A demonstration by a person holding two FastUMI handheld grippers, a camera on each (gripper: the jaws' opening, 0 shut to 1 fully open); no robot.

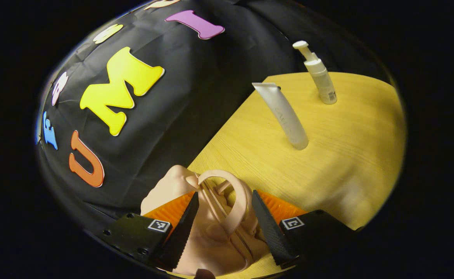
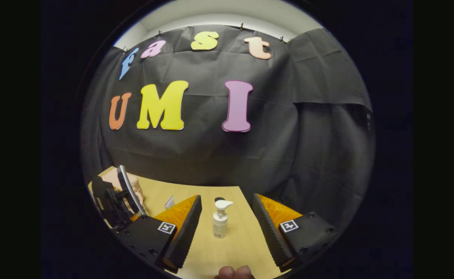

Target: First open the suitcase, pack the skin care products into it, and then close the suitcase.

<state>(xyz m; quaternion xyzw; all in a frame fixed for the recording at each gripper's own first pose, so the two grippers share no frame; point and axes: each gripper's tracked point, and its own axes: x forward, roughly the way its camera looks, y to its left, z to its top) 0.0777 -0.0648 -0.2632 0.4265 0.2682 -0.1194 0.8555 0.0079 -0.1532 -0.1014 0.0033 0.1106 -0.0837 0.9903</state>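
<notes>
Between the left claw's point(image 1: 225, 217) fingers, suitcase handle point(image 1: 230, 193).

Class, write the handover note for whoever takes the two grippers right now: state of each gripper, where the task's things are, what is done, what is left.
Left gripper: open, its fingers on either side of the pink suitcase's handle, not closed on it.
Right gripper: open, holding nothing, pointed at the pump bottle.
Things: pink suitcase at the table's edge, apparently closed; pump bottle and white tube standing on the table.
Done: nothing packed yet.
Left: open the suitcase, pack the tube and bottle, close it.
</notes>
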